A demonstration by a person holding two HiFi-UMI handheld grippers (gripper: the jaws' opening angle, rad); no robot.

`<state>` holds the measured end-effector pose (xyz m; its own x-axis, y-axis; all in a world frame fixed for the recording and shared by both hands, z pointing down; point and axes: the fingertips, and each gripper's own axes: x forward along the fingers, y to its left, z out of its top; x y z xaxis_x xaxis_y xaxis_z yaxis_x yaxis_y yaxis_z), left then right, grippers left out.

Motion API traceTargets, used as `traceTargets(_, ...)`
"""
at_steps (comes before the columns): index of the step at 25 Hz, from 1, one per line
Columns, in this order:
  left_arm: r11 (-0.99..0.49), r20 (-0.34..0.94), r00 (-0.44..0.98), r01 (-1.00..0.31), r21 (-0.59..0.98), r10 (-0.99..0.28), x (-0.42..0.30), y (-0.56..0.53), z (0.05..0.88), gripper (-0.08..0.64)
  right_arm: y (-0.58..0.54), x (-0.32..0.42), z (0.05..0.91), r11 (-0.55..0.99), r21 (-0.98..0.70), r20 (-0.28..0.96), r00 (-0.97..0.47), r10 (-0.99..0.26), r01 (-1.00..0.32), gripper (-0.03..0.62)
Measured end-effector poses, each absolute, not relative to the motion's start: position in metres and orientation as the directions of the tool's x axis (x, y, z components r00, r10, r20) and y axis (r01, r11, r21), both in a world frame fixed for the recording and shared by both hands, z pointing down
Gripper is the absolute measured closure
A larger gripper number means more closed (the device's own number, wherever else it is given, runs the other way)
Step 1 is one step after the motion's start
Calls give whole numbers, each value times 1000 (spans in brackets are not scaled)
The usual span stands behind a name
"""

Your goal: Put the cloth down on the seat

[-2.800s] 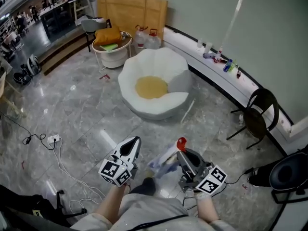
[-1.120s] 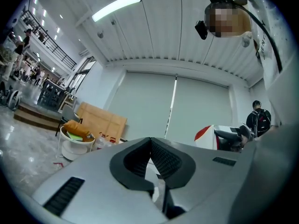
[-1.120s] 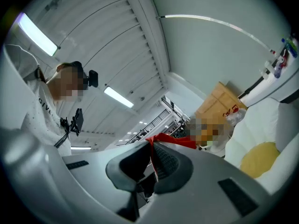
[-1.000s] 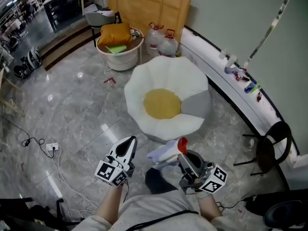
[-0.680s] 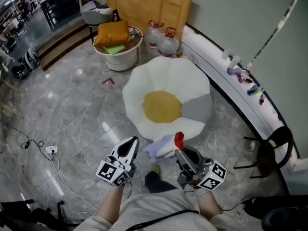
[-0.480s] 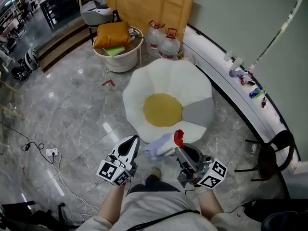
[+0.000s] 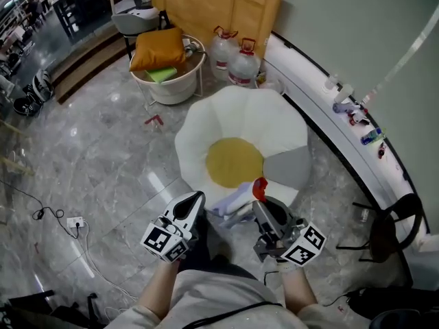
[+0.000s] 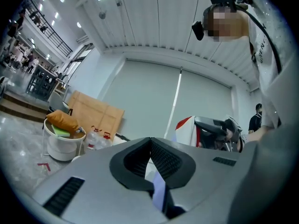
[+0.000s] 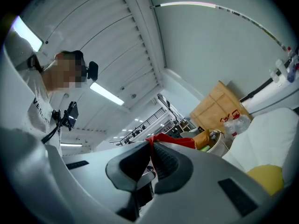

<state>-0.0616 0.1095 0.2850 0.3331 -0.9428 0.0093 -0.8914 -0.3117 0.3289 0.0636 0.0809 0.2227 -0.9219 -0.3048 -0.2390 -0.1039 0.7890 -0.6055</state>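
The seat [image 7: 236,112] is a low white flower-shaped cushion with a yellow centre [image 7: 234,162] and one grey petal. My right gripper [image 7: 258,199] is shut on the cloth [image 7: 230,201], a white and lavender bundle with a red part sticking up past the jaw tips. The cloth hangs over the seat's near petals. In the right gripper view the red part of the cloth [image 9: 172,140] shows pinched at that gripper's tips [image 9: 150,143]. My left gripper [image 7: 197,197] hovers just left of the cloth, tips together [image 8: 150,139], holding nothing.
A white tub table with an orange cushion [image 7: 158,48] stands beyond the seat, with two water bottles [image 7: 234,62] and a cardboard sheet [image 7: 219,5] by the wall. A curved ledge [image 7: 322,108] carries small bottles. A black chair [image 7: 387,221] is at the right, a power strip [image 7: 74,221] at the left.
The seat has come nearer in the head view. Both grippers and the cloth now sit over its near edge. The right gripper's hold on the cloth is unchanged.
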Motion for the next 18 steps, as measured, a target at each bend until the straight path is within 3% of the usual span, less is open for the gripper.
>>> traceTargets(18,-433,92,495,-823,368,-864,-135,-83,338,546,-83,7,228,761,-600,-239,-853,-464,-246,568)
